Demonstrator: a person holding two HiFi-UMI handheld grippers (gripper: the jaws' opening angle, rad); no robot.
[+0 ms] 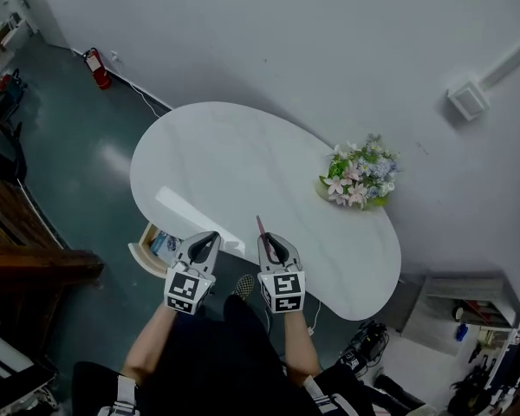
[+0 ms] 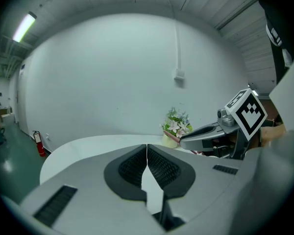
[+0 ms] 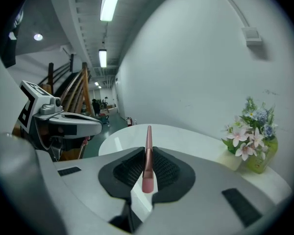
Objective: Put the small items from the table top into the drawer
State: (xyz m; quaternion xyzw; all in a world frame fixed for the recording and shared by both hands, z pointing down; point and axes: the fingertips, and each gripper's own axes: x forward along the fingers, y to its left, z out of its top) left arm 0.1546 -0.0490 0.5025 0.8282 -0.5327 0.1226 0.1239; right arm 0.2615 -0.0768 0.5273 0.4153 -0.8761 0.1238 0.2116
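My right gripper hangs over the near edge of the white table, shut on a slim rose-coloured stick. In the right gripper view the stick stands upright between the pads, its tip poking out past them. Just to the left, my left gripper is shut with nothing in it; its pads meet in the left gripper view. An open drawer juts out below the table's left front edge, with some items inside.
A pot of pink and blue flowers stands at the table's right edge, near the wall. A red fire extinguisher sits on the floor at the far left. Dark wooden stairs rise at the left.
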